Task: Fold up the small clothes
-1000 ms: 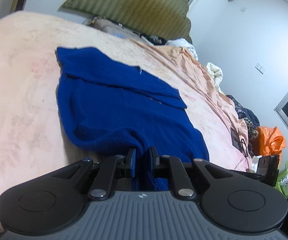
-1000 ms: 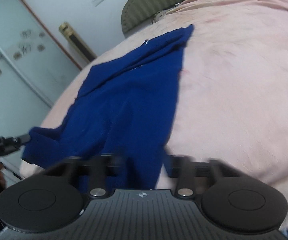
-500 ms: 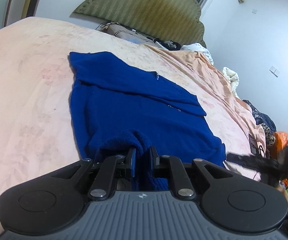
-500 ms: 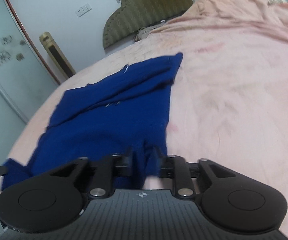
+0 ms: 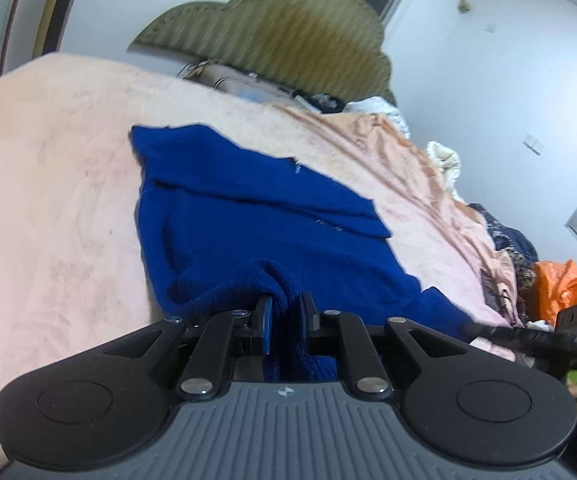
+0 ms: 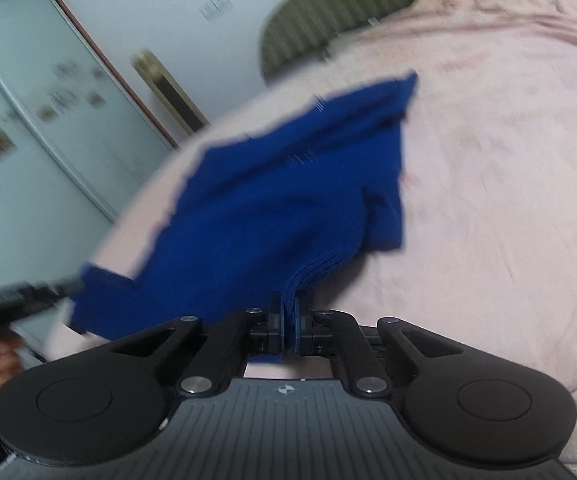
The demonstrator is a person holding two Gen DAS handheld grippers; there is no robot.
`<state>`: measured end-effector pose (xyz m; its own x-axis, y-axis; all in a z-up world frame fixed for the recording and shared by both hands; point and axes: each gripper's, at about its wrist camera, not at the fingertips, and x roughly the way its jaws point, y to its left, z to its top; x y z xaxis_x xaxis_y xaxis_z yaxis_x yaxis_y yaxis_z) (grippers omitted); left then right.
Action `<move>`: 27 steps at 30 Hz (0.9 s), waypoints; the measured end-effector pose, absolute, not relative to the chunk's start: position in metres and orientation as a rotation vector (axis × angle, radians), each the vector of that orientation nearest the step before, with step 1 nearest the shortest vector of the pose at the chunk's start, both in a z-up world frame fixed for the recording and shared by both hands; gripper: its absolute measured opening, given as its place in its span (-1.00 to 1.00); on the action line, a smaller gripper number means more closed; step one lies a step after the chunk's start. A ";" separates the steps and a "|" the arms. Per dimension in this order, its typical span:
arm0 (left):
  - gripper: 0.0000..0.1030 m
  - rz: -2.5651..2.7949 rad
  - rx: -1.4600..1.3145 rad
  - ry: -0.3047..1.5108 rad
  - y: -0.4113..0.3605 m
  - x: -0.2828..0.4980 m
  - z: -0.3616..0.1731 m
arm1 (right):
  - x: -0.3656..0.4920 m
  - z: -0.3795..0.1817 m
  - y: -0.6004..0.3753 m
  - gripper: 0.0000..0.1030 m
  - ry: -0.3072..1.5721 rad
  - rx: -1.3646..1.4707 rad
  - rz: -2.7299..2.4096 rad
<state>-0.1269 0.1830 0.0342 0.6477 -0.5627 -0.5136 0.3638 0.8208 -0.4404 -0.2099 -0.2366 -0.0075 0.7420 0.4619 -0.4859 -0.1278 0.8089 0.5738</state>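
A: Where is the blue garment (image 5: 256, 220)?

B: Spread on the pink bed cover (image 5: 48, 208), its near hem lifted. Bare cover lies at nine o'clock of it, rumpled bedding (image 5: 428, 168) at two o'clock.

A: The tools?

B: The left tool (image 5: 286, 320) pinches a hem corner, tilted downward. The right tool (image 6: 289, 320), jaws just closing, clamps the other corner, fabric between them.

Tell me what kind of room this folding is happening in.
Most likely a bedroom. The blue garment lies on a bed with a pink cover, an olive padded headboard stands at the far end, and what looks like a sliding wardrobe door stands beside the bed.
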 end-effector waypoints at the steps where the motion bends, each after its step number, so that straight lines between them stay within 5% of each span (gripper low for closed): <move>1: -0.74 -0.542 -0.308 0.677 0.184 -0.131 0.039 | -0.216 0.002 -0.241 -0.81 0.632 0.565 0.367; 9: -0.74 -0.600 -0.297 0.646 0.190 -0.143 0.058 | -0.266 0.070 -0.266 -0.81 0.436 0.597 0.456; 27: -0.74 -0.539 -0.427 0.631 0.183 -0.037 0.083 | -0.154 0.058 -0.289 -0.80 0.325 0.843 0.376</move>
